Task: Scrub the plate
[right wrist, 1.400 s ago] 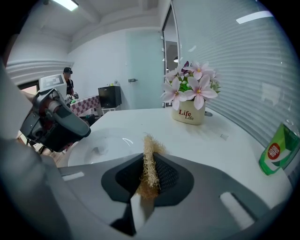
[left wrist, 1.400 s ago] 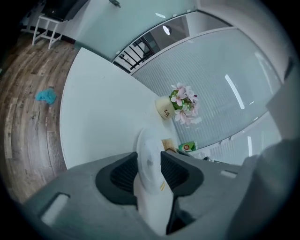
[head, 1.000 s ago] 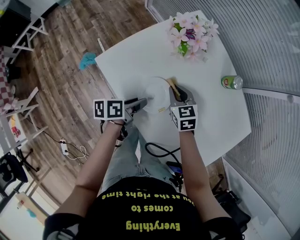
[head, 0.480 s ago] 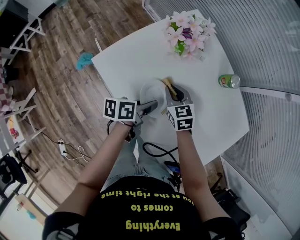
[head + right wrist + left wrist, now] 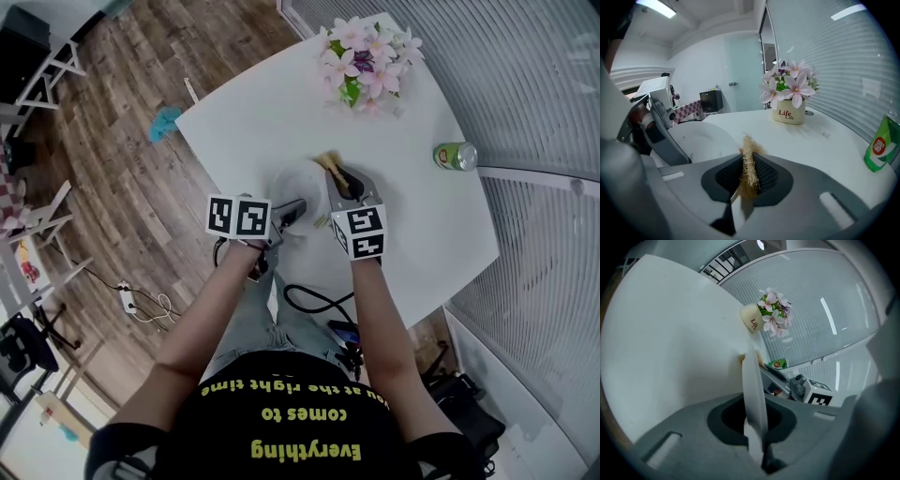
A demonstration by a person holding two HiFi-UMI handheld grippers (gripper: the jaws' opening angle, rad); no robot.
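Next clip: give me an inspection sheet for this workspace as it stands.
Surface: white table.
Job's things: plate on the table; fibrous scrubber, held.
Clutter: flower pot and green can, both apart from the plate.
Grippers: left gripper, jaws just closing, pinches the plate's rim; right gripper shut on the scrubber.
Cables: black cable below the table edge, by the person's legs.
Surroundings: wood floor, slatted wall.
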